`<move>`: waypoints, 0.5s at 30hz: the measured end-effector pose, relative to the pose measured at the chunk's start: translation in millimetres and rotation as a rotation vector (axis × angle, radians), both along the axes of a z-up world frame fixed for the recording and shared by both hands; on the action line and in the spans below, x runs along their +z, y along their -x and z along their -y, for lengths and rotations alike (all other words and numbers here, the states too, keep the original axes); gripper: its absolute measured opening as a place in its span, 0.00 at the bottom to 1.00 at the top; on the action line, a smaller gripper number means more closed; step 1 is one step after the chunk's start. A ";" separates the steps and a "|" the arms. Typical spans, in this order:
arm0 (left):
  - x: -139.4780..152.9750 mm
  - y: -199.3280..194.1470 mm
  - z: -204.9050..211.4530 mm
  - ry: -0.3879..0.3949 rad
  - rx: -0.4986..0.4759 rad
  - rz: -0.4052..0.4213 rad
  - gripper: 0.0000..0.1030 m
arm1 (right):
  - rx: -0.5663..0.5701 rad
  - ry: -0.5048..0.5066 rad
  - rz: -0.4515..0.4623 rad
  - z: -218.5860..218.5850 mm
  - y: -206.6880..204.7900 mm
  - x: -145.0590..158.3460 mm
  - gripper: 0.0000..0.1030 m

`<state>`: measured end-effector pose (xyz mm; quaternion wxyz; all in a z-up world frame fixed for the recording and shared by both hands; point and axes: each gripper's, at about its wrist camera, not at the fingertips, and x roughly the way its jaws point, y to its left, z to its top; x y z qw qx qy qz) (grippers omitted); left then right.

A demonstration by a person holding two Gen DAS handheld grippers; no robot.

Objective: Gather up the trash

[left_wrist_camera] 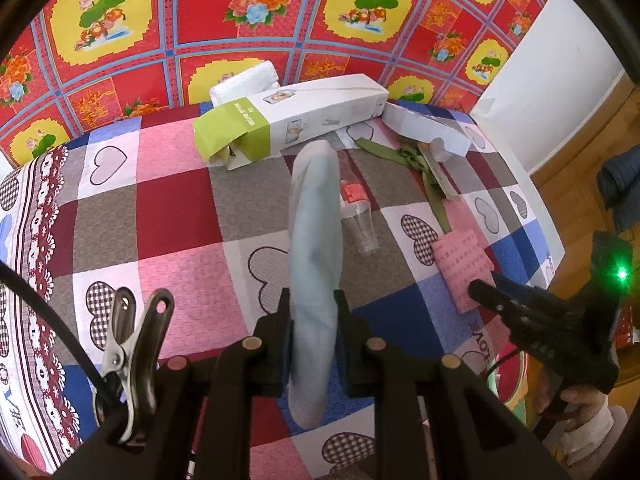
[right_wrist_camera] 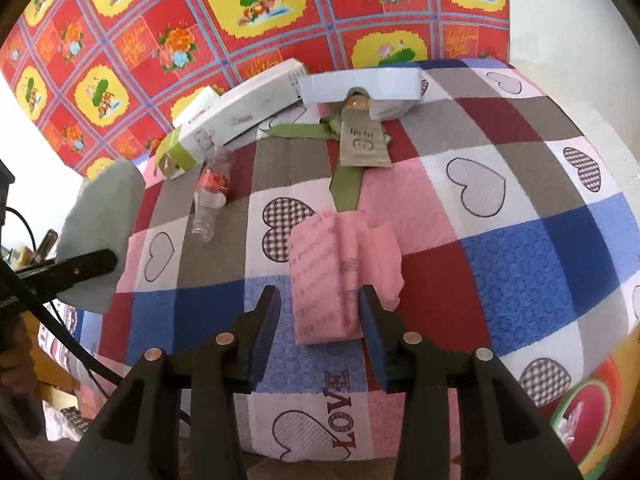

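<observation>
Our left claw is pinched on a pale blue-grey folded sheet, which stands on edge between the pads and rises toward twelve o'clock in the left wrist view. In the right wrist view the same sheet shows at nine o'clock, held by the dark finger of that claw.

Our right claw stands spread, its blue pads on either side of a pink printed wrapper lying on the patchwork bedspread. The right pad sits just beside the wrapper's lower edge; we cannot tell whether it touches. The left pad is clearly apart from it. Seen from the left wrist, the wrapper lies at three o'clock with the right claw's tips over its near end.

Further up the bedspread, toward twelve o'clock from the wrapper, we see a green ribbon under a brown paper tag. At ten o'clock lies an empty clear bottle with a red label. Behind it rests a long white box with green flaps, and beside that a white tray-like box near the far edge. A red and yellow flowered cloth hangs behind the bed.
</observation>
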<state>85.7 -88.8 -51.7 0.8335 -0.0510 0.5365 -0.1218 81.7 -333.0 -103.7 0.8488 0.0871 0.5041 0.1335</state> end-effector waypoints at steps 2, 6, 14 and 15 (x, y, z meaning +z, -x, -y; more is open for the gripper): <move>-0.2 0.0 0.8 -0.002 -0.007 0.000 0.18 | -0.003 0.012 0.009 -2.3 -0.1 -0.6 0.33; 1.0 1.4 4.8 -0.001 -0.030 0.005 0.18 | -0.016 0.000 0.025 -0.6 2.5 2.9 0.17; 4.9 6.3 15.1 0.002 -0.089 0.018 0.18 | -0.041 -0.014 0.070 -1.3 21.3 18.3 0.06; 5.5 7.0 17.0 0.003 -0.098 0.021 0.18 | -0.045 -0.014 0.076 -1.3 24.6 20.3 0.06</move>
